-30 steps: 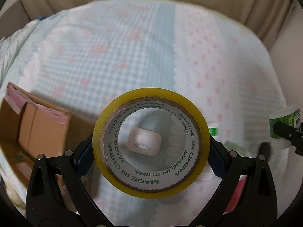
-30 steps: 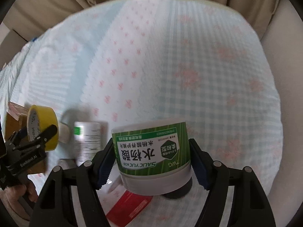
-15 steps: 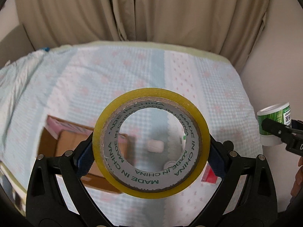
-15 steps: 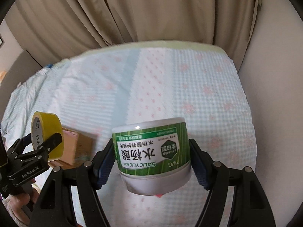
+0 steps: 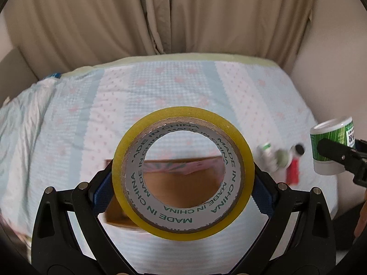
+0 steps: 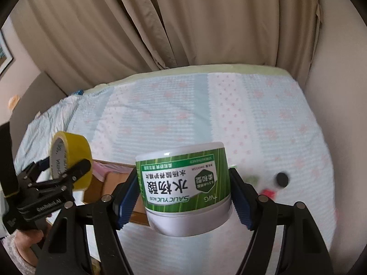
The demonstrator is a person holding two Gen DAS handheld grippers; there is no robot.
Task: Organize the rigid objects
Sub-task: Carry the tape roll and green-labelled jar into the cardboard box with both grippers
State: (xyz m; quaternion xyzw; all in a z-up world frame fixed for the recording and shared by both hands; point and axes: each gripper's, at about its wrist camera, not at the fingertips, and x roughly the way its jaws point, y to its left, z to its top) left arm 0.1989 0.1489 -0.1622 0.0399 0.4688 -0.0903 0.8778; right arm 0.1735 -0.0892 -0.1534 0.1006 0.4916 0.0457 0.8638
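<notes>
My left gripper (image 5: 183, 181) is shut on a yellow tape roll (image 5: 238, 146), held upright in the air above the bed. Through its hole shows an open cardboard box (image 5: 181, 181) lying on the bed. My right gripper (image 6: 184, 197) is shut on a green-and-white jar (image 6: 183, 183), held upside down in the air. The jar also shows at the right of the left wrist view (image 5: 330, 146). The tape roll (image 6: 71, 160) and box (image 6: 112, 181) show at the left of the right wrist view.
The bed has a pale blue and pink patterned cover (image 5: 160, 91). Small items lie at its right: a white bottle (image 5: 266, 153), a black cap (image 5: 299, 149) and a red object (image 5: 293, 171). Beige curtains (image 6: 160, 23) hang behind. A wall (image 6: 339, 91) borders the right.
Both grippers have risen and pulled back from the bed, keeping hold of tape and jar. The left gripper has swung so the box now shows through the tape's hole.
</notes>
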